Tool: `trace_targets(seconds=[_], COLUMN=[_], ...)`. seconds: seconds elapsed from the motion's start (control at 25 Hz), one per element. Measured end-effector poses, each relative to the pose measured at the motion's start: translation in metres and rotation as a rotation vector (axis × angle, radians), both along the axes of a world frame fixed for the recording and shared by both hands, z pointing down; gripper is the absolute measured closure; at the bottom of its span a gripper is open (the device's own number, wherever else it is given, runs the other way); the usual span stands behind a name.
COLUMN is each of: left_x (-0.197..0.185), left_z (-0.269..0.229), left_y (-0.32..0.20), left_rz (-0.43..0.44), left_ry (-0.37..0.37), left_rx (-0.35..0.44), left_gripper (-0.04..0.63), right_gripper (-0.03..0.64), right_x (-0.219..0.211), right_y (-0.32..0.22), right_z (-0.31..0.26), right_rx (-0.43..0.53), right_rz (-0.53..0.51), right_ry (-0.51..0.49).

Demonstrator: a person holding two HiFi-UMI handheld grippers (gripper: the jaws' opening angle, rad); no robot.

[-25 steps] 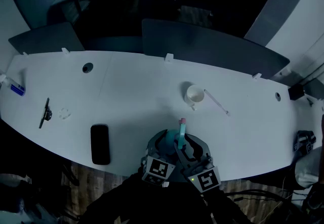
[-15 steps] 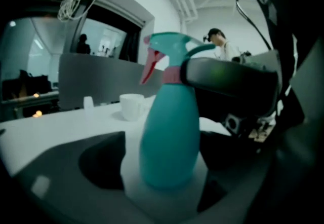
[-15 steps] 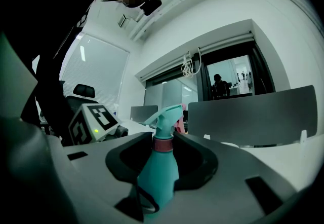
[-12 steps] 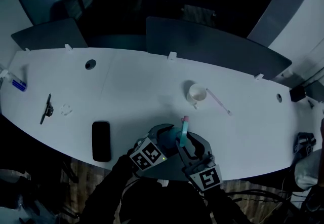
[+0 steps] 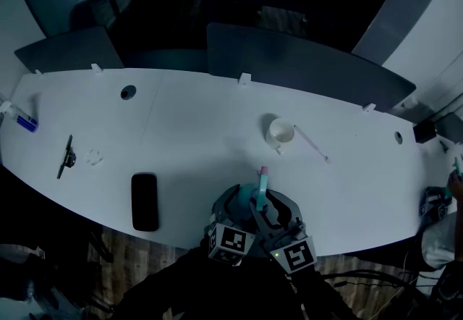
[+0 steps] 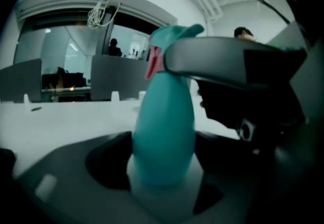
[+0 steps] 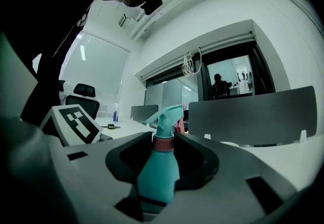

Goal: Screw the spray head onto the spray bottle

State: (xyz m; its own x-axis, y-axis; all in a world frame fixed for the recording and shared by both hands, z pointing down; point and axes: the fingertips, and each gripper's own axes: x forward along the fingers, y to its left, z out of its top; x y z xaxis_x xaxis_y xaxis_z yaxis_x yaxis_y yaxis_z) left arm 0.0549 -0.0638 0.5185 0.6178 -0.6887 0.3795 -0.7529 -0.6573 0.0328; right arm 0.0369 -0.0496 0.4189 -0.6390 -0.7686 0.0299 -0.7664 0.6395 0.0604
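- The white curved table (image 5: 181,123) fills most of your head view, with dark partition panels (image 5: 304,65) standing along its far edge.
- Your left claw (image 6: 164,167) sits at the near edge of the table, right in front of you. It is clenched on the lower body of the spray bottle, and its jaws have just closed in a little with the bottle between them.
- Your right claw (image 7: 162,167) is pressed in just beside the left one. It grasps the same bottle, one jaw on either side of the teal body, and one of its jaws crosses at the level of the spray head in your left gripper view.
- A black phone (image 5: 144,201) lies flat on the table to the left of your claws, near the front edge.
- The spray bottle (image 6: 164,116) stands upright between both claws, teal and rounded.
- A white cup (image 5: 279,132) sits further out on the table, well apart from the bottle.
- The spray head (image 7: 164,116) is on top of the bottle, above a pink collar (image 7: 163,144). You cannot tell from these views how far it is screwed down.
- A thin pale stick (image 5: 309,145) lies just right of the cup.
- A black pen-like tool (image 5: 65,159) lies far to your left.
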Motion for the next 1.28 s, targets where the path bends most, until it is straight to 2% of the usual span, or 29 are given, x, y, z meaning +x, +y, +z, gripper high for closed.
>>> trace_targets(seconds=[0.16, 0.28, 0.32, 0.36, 0.48, 0.64, 0.8, 0.92, 1.0, 1.08, 1.12, 1.16, 1.2, 1.28], left_x=[0.001, 0.004, 0.004, 0.002, -0.006, -0.025, -0.043, -0.056, -0.068, -0.081, -0.088, -0.094, -0.099, -0.105], left_z=[0.001, -0.008, -0.01, -0.011, -0.01, -0.013, -0.018, -0.02, -0.022, -0.03, -0.037, -0.046, -0.057, -0.08], left_y=[0.003, 0.007, 0.008, 0.009, 0.013, 0.019, 0.027, 0.026, 0.024, 0.026, 0.027, 0.029, 0.032, 0.041], left_rz=[0.041, 0.074, 0.082, 0.09, 0.108, 0.117, 0.104, 0.043, -0.034, -0.12, -0.165, -0.207, -0.242, -0.312], left_ry=[0.04, 0.073, 0.075, 0.068, 0.027, 0.004, 0.034, 0.054, 0.051, 0.029, 0.017, 0.013, 0.013, 0.005], left_rx=[0.006, 0.042, 0.056, 0.062, 0.082, 0.113, 0.117, 0.108, 0.105, 0.119, 0.138, 0.164, 0.193, 0.265], left_gripper=[0.206, 0.154, 0.128, 0.119, 0.106, 0.104, 0.106, 0.114, 0.206, 0.335, 0.443, 0.58, 0.591, 0.592], right_gripper=[0.483, 0.48, 0.436, 0.409, 0.382, 0.382, 0.382, 0.382, 0.383, 0.385, 0.388, 0.474, 0.604, 0.612], right_x=[-0.002, -0.001, -0.002, -0.002, -0.002, 0.005, 0.021, 0.029, 0.03, 0.033, 0.036, 0.04, 0.043, 0.047], right_y=[0.001, 0.004, 0.005, 0.005, 0.007, 0.011, 0.016, 0.018, 0.022, 0.031, 0.036, 0.04, 0.045, 0.057], right_z=[0.003, 0.002, 0.002, 0.002, 0.003, 0.001, 0.005, 0.016, 0.018, 0.017, 0.018, 0.018, 0.017, 0.011], right_rx=[-0.027, -0.039, -0.037, -0.037, -0.051, -0.061, -0.065, -0.078, -0.077, -0.081, -0.086, -0.09, -0.093, -0.079], right_rz=[-0.009, -0.012, -0.013, -0.012, 0.005, 0.067, 0.153, 0.203, 0.22, 0.233, 0.243, 0.255, 0.262, 0.248], right_ry=[-0.009, -0.022, -0.02, -0.019, -0.028, -0.034, -0.019, 0.017, 0.029, 0.039, 0.056, 0.076, 0.09, 0.094])
